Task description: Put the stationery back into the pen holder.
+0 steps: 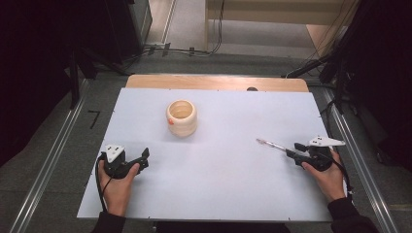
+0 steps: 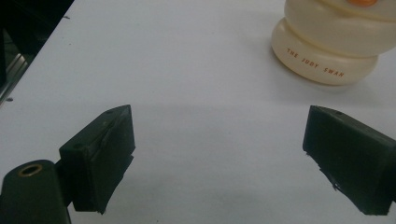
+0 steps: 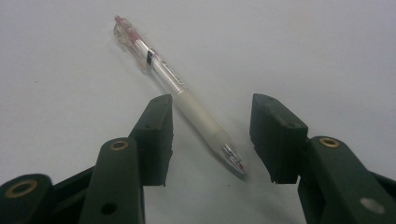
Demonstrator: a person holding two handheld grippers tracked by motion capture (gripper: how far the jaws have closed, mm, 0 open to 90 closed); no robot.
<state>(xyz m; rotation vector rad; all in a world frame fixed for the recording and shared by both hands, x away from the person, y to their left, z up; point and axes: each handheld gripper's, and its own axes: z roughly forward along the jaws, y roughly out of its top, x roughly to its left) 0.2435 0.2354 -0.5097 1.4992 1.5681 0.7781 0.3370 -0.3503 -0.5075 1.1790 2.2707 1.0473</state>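
A clear pen [image 1: 272, 144] with a white grip and a red end lies on the white table top [image 1: 218, 189] at the right. My right gripper [image 1: 295, 149] rests on the table with its jaws on either side of the pen's tip end. In the right gripper view the pen [image 3: 187, 100] runs between the two black pads with a gap on each side, so the right gripper [image 3: 212, 112] is open. My left gripper [image 1: 142, 160] sits at the front left, and in its own view the left gripper [image 2: 219, 135] is wide open with bare table between the pads.
A cream ribbed cup [image 1: 182, 118] with an orange mark stands upright at the middle back of the table, ahead and to the right of the left gripper; its base [image 2: 327, 60] carries small lettering. A wooden edge [image 1: 216, 81] borders the far side.
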